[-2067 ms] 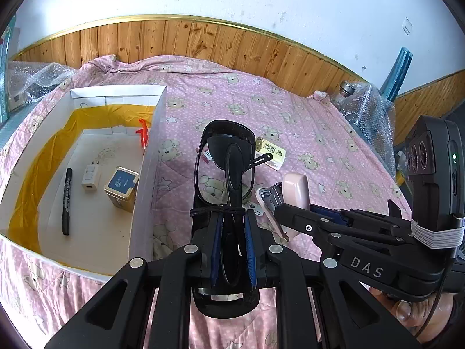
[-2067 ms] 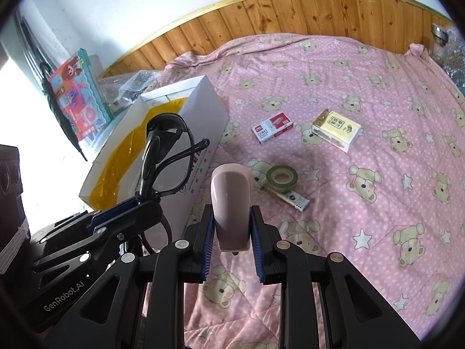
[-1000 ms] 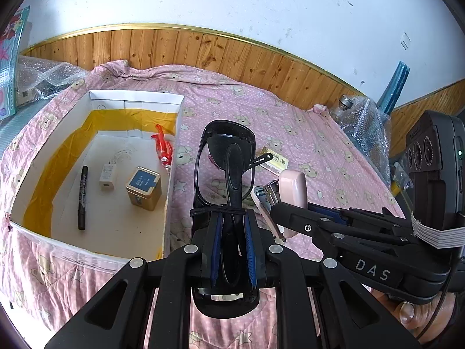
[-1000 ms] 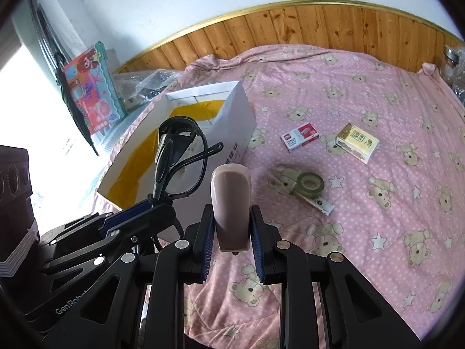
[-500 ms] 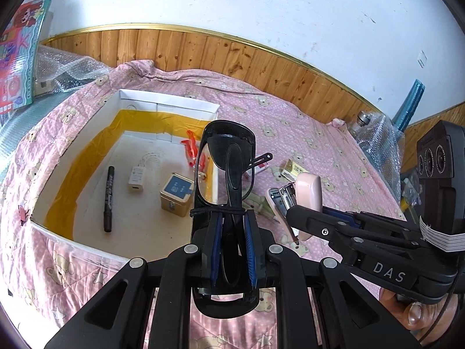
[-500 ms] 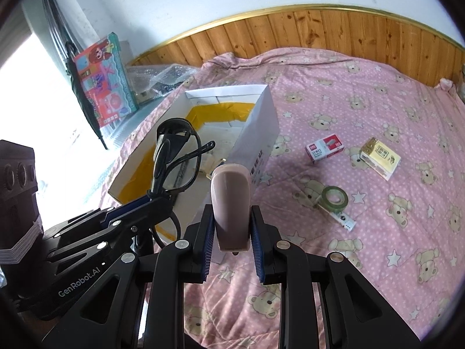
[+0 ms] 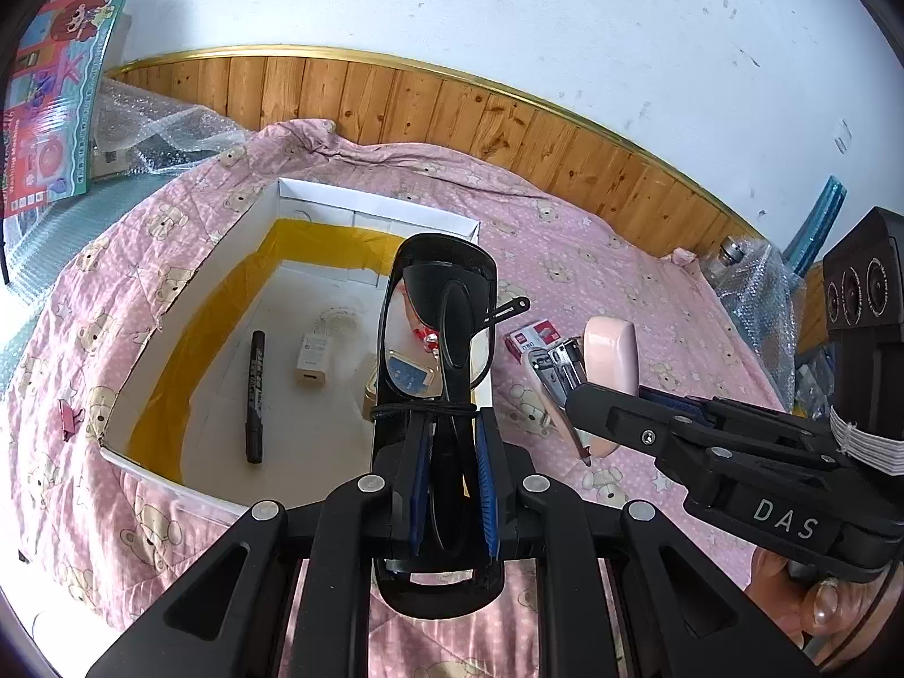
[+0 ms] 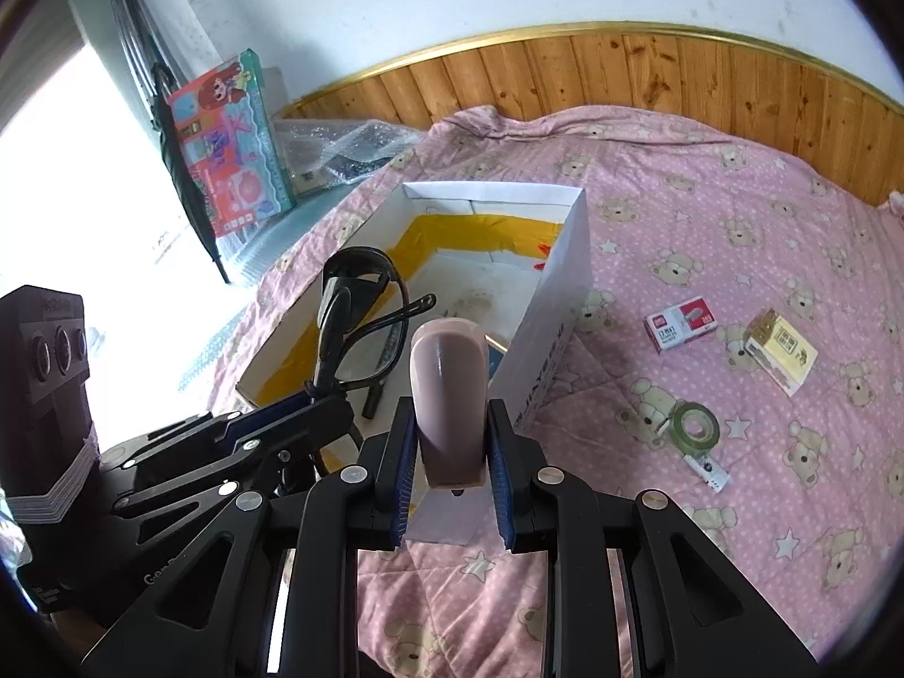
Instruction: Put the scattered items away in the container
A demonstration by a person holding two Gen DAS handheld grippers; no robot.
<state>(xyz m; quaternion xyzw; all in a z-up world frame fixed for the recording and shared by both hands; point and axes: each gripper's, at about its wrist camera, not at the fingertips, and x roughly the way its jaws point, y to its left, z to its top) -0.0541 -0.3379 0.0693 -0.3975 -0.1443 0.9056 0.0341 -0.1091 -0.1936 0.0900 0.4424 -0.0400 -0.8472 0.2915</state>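
Two claws loaded, both over or near the white box (image 7: pixel 169 288) on the bed (image 8: pixel 734 214). Left claw (image 7: pixel 449 474) is clamped on folded black glasses (image 7: pixel 438 327), lenses sticking up past the fingers, one temple arm splayed out to the right. It sits over the box's near right corner. Right claw (image 8: pixel 449 474) is clamped on a pink stapler (image 8: pixel 449 390), held upright, hovering at the box's right wall, roughly above the rim.

Already in the box: black marker (image 7: pixel 254 390), white charger (image 7: pixel 312 359), small blue-topped box (image 7: pixel 404 376), something red at the far wall.

Still out on the bed: red staple box (image 8: pixel 681 323), yellow-and-white box (image 8: pixel 781 351), green tape roll (image 8: pixel 698 428).

Risks:
- Stapler looks to straddle the wall. Release now and it may hit the rim and tip outside. Shift further left first.
- Claws are close together; dropping both at once risks the splayed temple arm snagging the other rig.
- Glasses gripped low on the frame only. Long drop could land lens-down on the marker or small box. Lower before opening.
- Box walls look thin; a bump could shove it on the soft quilt.
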